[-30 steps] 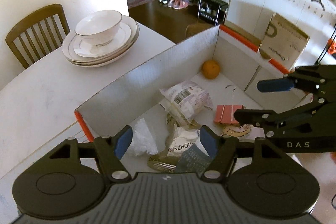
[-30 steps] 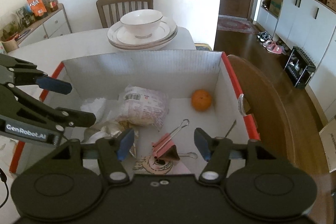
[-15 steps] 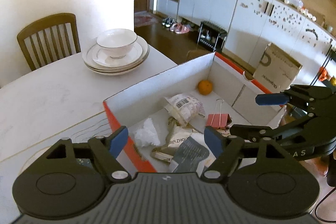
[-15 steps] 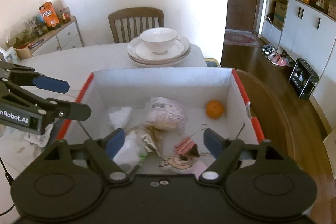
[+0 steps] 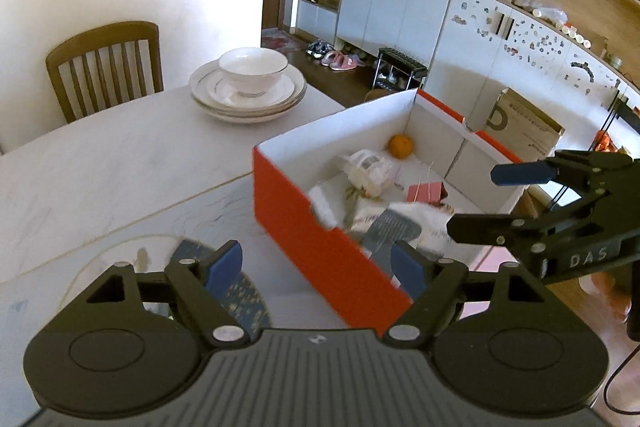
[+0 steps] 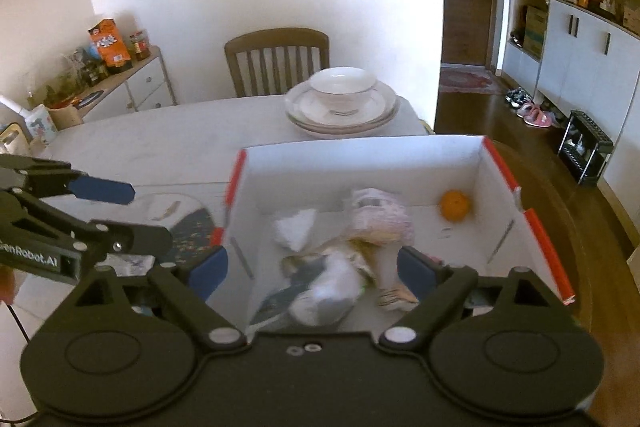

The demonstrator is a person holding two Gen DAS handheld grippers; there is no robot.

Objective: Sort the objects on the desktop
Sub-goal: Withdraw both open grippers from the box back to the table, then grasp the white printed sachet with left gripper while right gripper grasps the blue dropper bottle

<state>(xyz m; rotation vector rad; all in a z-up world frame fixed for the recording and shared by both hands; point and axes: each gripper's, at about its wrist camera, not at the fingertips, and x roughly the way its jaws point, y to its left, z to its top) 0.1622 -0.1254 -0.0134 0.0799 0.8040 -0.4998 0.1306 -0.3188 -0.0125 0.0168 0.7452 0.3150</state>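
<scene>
Both tools after withdrawal from the box. The left gripper (image 5: pixel 316 267), which half a second ago looked down into the orange-walled, white-lined cardboard box (image 5: pixel 320 227), now sits back over the pale marble desk (image 5: pixel 120 163); its blue-padded fingers (image 5: pixel 224 263) stand apart and hold nothing. The box's orange outer wall lies between and just beyond these fingers, and a dark patterned round mat (image 5: pixel 240 291) shows on the desk beneath the left one.

The right gripper (image 6: pixel 312 267) has also risen and pulled back; its fingers (image 6: pixel 416 269) are apart and empty, framing the box interior from the near side.

Sorted items lie inside the box: ahead of the right gripper's fingers a crumpled white tissue (image 6: pixel 294 231), a white printed plastic packet (image 6: pixel 380 215) and a blurred heap of wrappers (image 6: pixel 324 283); farther ahead and to the right, a small round orange fruit (image 6: pixel 455 205) in the far corner. From the left wrist view a pink binder clip (image 5: pixel 426 193) rests past the right finger.

Well beyond the box stands a stack of white gold-rimmed plates with a bowl (image 6: pixel 342 103).

Judgement: a deposit into the box appears finished, and both tools are free for the next item; little seems left on the desk.
</scene>
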